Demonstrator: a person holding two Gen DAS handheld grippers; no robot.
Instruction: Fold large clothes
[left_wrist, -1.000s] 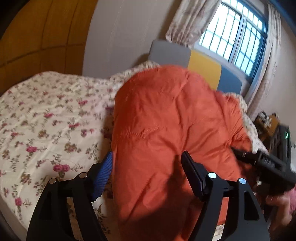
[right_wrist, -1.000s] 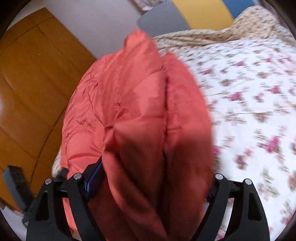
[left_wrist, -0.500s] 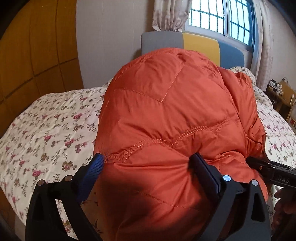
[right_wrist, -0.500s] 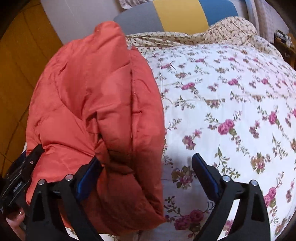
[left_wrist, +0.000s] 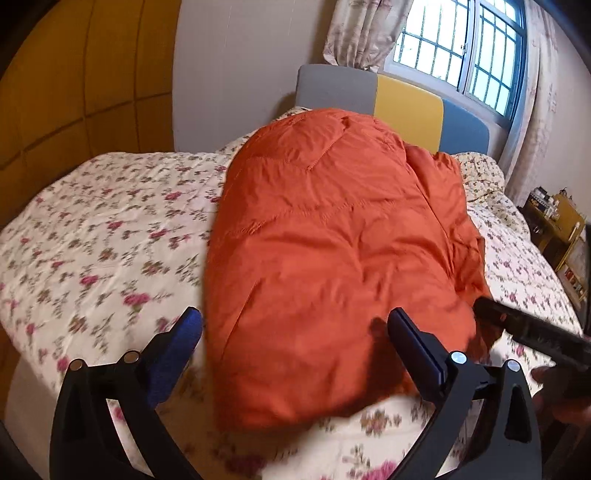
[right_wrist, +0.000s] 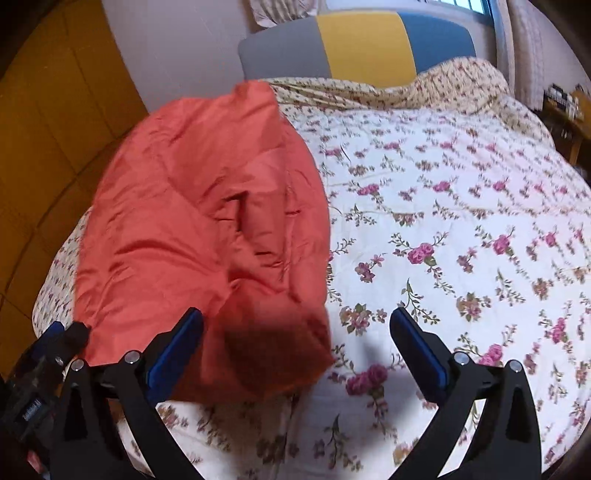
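Left wrist view: orange padded jacket (left_wrist: 332, 258) lies bundled mid-frame on the floral bed (left_wrist: 92, 240); left tongs (left_wrist: 295, 332) opening, pads clear of it. Right wrist view: right tongs (right_wrist: 295, 332) opening, jacket's near edge between them ungripped; fold looks rough, tidying likely left.

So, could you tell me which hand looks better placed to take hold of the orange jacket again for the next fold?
Probably the left. The left gripper, opening, has the jacket filling the gap between its fingers. The right gripper, also opening, frames only the jacket's near corner and mostly bedspread.
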